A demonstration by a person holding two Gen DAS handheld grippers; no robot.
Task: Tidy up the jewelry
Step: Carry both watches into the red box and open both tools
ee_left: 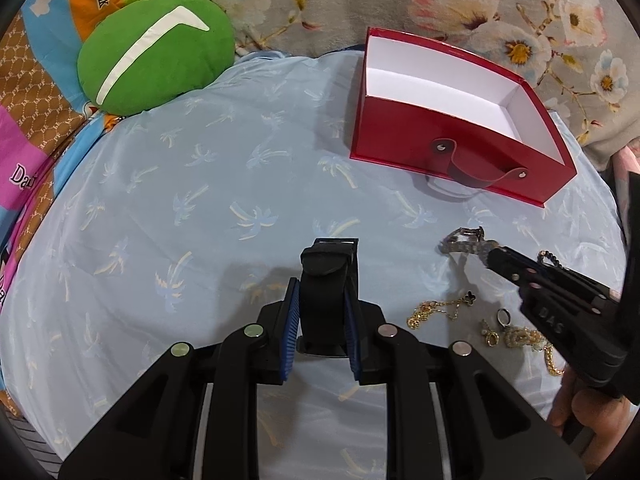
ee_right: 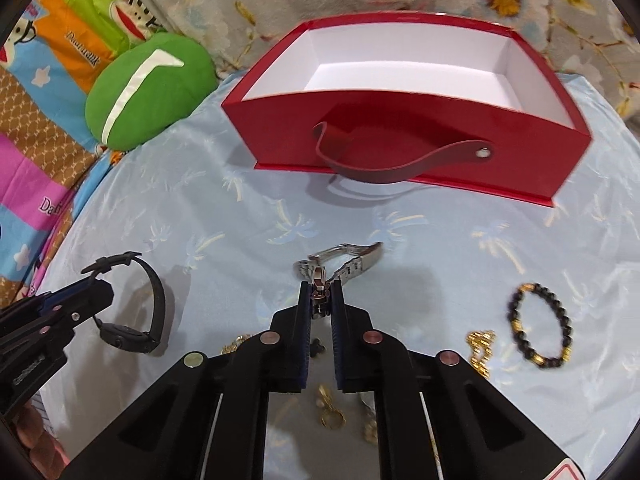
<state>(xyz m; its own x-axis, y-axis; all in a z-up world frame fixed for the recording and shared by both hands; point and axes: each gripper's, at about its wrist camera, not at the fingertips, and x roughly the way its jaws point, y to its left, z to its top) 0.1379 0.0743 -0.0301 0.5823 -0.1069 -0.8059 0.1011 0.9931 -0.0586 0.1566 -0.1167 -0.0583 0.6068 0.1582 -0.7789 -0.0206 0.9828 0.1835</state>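
A: Where is the red box [ee_left: 460, 136]?

B: It stands open on the blue palm-print sheet [ee_left: 180, 208], white inside, with nothing visible in it. Its dark strap handle [ee_right: 400, 168] hangs on the wall facing both cameras.

A: And the left gripper [ee_left: 320, 320]?

B: On the near side of the box, well apart from it. Its 2 blue pads are closed on a black watch [ee_left: 326, 280], pinching the strap; in the right wrist view the watch body [ee_right: 128, 336] hangs beside the fingers.

A: The right gripper [ee_right: 322, 304]?

B: Also on the near side of the box, and nearer to it than the left one. Its jaws are narrow, clamped on the clasp of a silver metal watch [ee_right: 344, 260], whose band trails toward the box.

A: What else lies there?

B: A black bead bracelet [ee_right: 540, 328] with gold beads, to the right on the near side of the box, and a gold chain [ee_right: 480, 350] just beside it. More gold pieces [ee_right: 330, 412] lie under the right gripper, farther from the box. A green cushion [ee_left: 156, 52] sits left of the box, off the sheet's edge.
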